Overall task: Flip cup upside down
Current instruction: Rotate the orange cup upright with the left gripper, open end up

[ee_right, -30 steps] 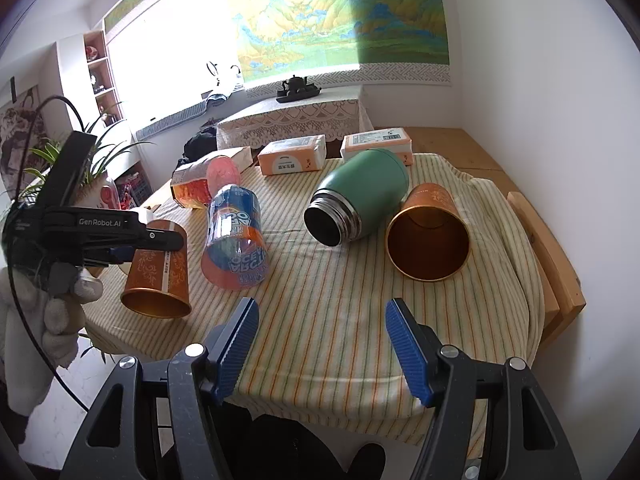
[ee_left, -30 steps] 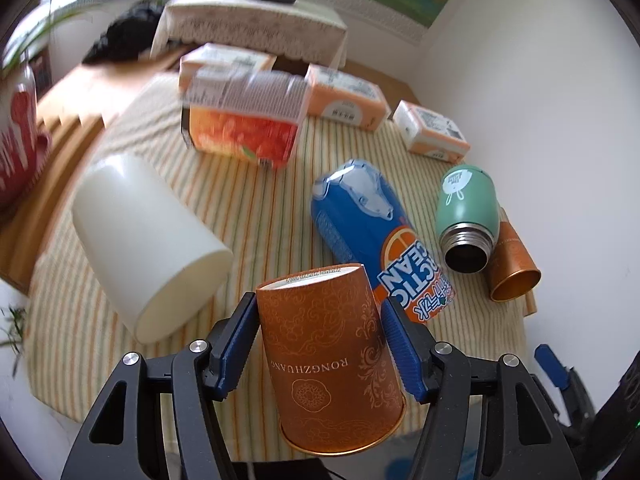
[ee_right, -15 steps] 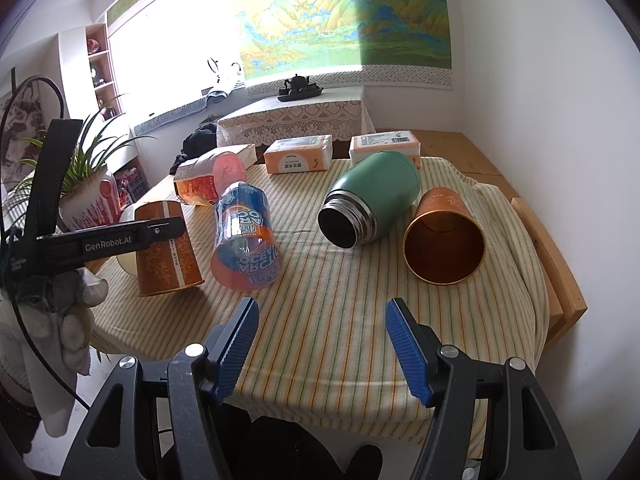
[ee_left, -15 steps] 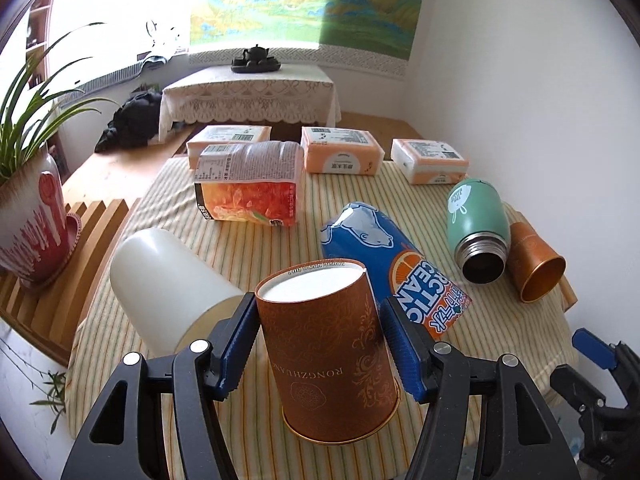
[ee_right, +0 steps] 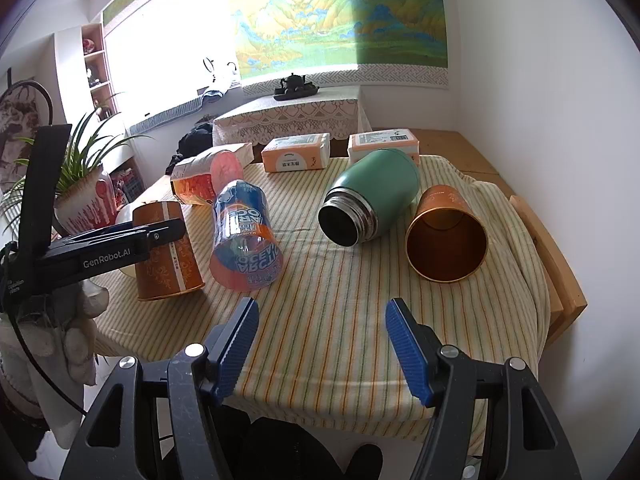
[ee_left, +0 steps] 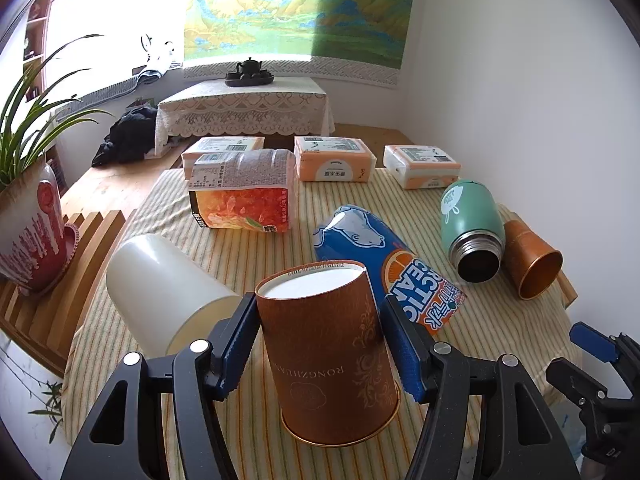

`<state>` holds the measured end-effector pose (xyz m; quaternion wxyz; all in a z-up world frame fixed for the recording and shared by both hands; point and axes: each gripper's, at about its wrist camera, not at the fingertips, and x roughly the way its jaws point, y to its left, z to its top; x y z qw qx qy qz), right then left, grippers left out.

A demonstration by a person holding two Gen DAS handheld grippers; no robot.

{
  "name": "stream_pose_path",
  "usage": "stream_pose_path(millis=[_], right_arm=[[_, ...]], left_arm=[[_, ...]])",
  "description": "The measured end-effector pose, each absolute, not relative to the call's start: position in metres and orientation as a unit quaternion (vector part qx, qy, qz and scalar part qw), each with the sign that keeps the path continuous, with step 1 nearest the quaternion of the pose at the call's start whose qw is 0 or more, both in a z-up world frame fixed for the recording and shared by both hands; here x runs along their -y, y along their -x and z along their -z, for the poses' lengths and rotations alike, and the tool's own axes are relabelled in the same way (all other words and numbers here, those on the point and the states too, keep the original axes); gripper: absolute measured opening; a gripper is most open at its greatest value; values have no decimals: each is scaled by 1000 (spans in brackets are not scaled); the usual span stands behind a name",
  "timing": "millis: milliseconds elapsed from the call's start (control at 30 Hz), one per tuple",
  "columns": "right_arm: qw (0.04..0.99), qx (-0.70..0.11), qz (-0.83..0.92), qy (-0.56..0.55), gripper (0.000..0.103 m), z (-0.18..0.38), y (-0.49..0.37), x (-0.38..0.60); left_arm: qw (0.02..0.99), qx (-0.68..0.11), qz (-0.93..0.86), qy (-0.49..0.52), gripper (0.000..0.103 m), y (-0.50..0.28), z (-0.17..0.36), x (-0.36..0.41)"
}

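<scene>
My left gripper (ee_left: 320,344) is shut on an orange paper cup (ee_left: 328,356) that stands upside down, white base up, its open rim at or just above the striped tablecloth (ee_left: 248,256) near the table's front left. The same cup (ee_right: 168,252) and the left gripper (ee_right: 160,236) show at the left of the right wrist view. My right gripper (ee_right: 322,344) is open and empty over the table's front edge. A second orange cup (ee_right: 446,236) lies on its side at the right, mouth toward me.
A green flask (ee_right: 370,196), a blue drink bottle (ee_right: 244,236), a white cup (ee_left: 168,292) and an orange snack bag (ee_left: 244,196) lie on the cloth. Tissue packs (ee_left: 334,158) line the far edge. A potted plant (ee_left: 28,236) stands left. A wall runs along the right.
The left gripper has turned the orange cup from tilted to upright and upside down, and lowered it toward the cloth. The right gripper has stayed open and nearly still.
</scene>
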<state>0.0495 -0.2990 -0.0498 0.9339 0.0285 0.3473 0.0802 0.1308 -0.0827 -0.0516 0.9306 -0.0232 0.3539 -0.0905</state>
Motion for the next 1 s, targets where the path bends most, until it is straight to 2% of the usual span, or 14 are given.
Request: stream_pose_path(millis=[400, 667, 767, 833, 1000], right_arm=[[934, -348, -75, -31, 62, 49, -49, 295], [934, -346, -73, -37, 62, 45, -47, 292], [935, -345, -72, -37, 62, 45, -45, 292], [935, -345, -74, -40, 62, 45, -45, 292], [936, -341, -76, -48, 62, 44, -41, 290]], left_arm=[[929, -347, 123, -14, 64, -114, 58, 97], [928, -350, 130, -2, 64, -107, 59, 95], [926, -352, 136, -2, 77, -106, 60, 94], [925, -352, 144, -2, 90, -103, 62, 95], [924, -352, 146, -3, 90, -98, 63, 93]])
